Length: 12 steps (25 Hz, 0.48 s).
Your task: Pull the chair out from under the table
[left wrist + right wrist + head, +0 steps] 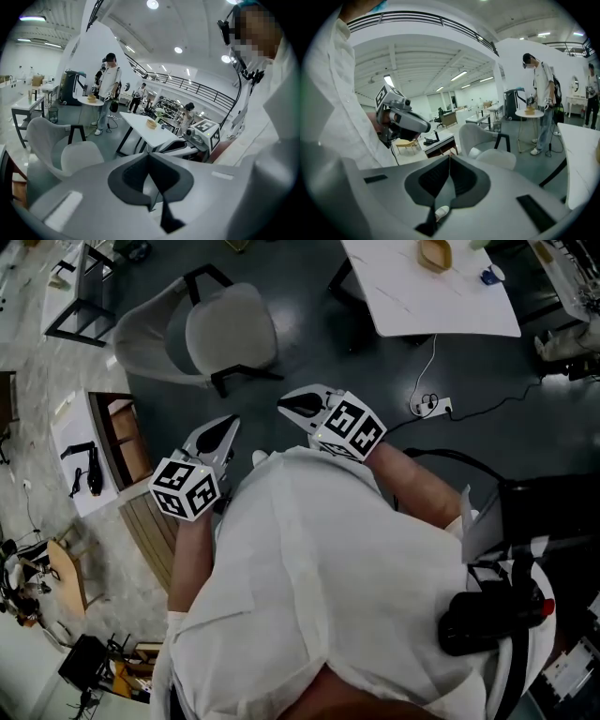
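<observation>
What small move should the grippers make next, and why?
Probably just lower both to rest: the chair already stands clear of the table, and the left gripper and right gripper are shut and empty, close to the person and apart from the chair.

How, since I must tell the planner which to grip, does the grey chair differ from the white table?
The chair has a curved grey shell with a paler seat; the table has a flat white rectangular top. The table bears a wooden bowl; the chair's seat bears nothing visible. Both stand on dark legs on the dark floor, apart from each other.
</observation>
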Each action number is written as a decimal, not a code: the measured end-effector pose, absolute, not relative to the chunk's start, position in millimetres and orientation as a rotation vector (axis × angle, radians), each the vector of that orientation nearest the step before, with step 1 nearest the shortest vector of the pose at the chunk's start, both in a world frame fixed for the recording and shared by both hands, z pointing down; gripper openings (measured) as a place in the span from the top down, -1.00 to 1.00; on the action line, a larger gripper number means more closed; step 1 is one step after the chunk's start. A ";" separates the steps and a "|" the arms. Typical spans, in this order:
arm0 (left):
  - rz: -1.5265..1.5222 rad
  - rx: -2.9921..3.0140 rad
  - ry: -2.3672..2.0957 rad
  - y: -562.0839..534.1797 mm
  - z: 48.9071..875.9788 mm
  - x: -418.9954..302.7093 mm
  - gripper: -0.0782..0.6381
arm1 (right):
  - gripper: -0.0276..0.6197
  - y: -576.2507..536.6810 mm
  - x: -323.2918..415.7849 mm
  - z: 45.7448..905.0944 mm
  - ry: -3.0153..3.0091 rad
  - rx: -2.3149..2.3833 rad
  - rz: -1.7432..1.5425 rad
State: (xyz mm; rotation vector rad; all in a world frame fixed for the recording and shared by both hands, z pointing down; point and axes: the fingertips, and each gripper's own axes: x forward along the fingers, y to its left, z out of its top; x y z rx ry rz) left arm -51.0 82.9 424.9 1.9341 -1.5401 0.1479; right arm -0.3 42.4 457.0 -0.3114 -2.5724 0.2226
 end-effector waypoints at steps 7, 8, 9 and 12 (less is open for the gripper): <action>0.157 1.929 -1.534 75.0 426.4 -48.8 0.76 | 0.88 36.4 0.6 457.7 -2.569 -0.322 0.221; 0.158 1.928 -1.533 73.3 426.8 -48.6 0.76 | 0.89 34.5 0.9 458.1 -2.569 -0.323 0.220; 0.160 1.927 -1.532 71.5 427.2 -48.5 0.76 | 0.89 32.5 0.9 458.6 -2.568 -0.325 0.219; 0.171 1.926 -1.531 66.0 428.6 -48.8 0.76 | 0.89 26.1 0.3 459.7 -2.570 -0.325 0.218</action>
